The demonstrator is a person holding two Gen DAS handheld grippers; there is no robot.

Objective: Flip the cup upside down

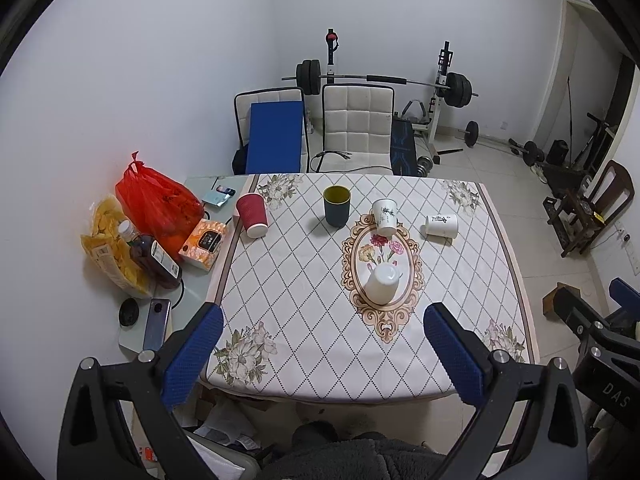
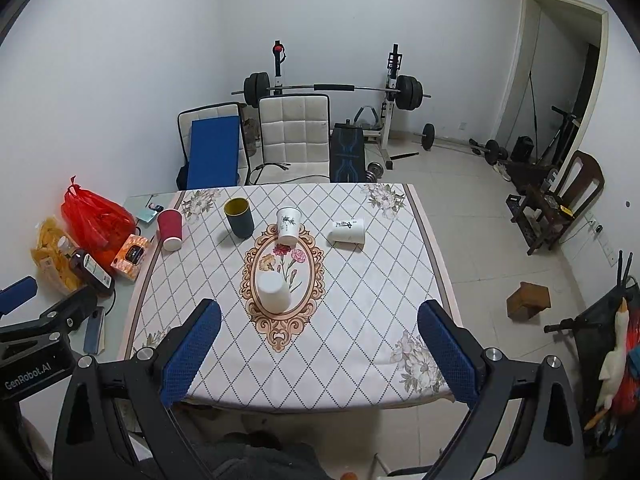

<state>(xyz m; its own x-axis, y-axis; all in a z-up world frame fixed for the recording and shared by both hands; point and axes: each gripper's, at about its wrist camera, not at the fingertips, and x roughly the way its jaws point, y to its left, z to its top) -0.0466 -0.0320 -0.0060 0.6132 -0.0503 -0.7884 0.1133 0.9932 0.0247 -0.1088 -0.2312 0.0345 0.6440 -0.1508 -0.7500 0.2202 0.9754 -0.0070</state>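
Several cups stand on the patterned tablecloth (image 1: 304,304). A dark cup with a yellow inside (image 1: 337,206) (image 2: 239,217) stands upright and open. A red paper cup (image 1: 252,215) (image 2: 171,229) and a plain white cup (image 1: 383,283) (image 2: 273,292) stand upside down. A white printed cup (image 1: 386,217) (image 2: 288,226) stands mouth up at the far middle. Another white cup (image 1: 441,225) (image 2: 347,231) lies on its side. My left gripper (image 1: 322,356) and right gripper (image 2: 318,354) are both open and empty, held above the table's near edge.
A side surface on the left holds a red bag (image 1: 158,200), a chip bag (image 1: 108,240), a bottle (image 1: 154,258), an orange box (image 1: 204,243) and a phone (image 1: 157,325). Two chairs (image 1: 356,128) and a barbell rack (image 1: 380,80) stand beyond the table. A wooden box (image 2: 528,300) lies on the floor at right.
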